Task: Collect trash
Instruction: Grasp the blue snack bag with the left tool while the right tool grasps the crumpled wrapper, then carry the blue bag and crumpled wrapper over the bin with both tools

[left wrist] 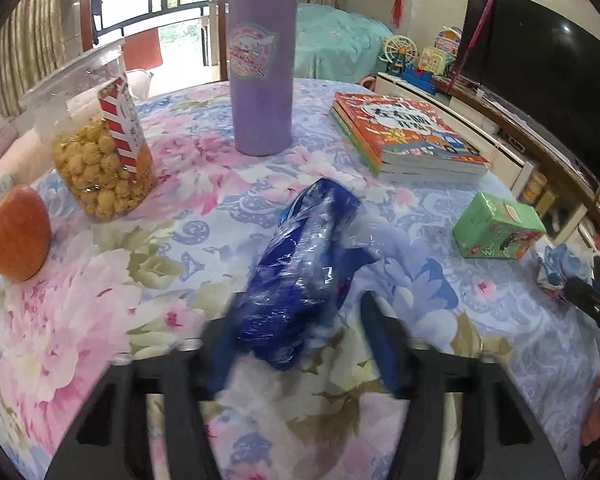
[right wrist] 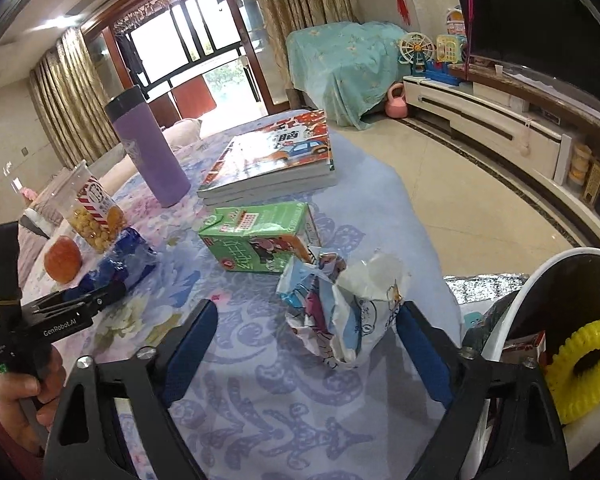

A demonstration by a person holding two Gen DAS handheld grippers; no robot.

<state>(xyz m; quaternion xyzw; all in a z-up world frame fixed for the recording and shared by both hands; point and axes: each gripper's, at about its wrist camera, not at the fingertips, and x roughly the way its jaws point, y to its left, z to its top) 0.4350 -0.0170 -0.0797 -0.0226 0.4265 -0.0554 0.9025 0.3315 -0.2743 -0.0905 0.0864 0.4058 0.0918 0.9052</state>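
Close left gripper (left wrist: pixel 300 344) squarely on blue wrapper (left wrist: pixel 304 276) lying mid-table (left wrist: pixel 100 320) between its parted jaws, close right gripper (right wrist: pixel 306 344), jaws likewise apart, around crumpled wrapper (right wrist: pixel 340 308) near table edge, gripping bulk, not loose film, avoiding carton (right wrist: pixel 256 236).

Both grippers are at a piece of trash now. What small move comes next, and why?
Probably close both grippers. The blue wrapper lies between the left gripper's fingers, its left finger at the wrapper and the right one apart; the crumpled wrapper sits between the right gripper's open fingers, untouched on the left.
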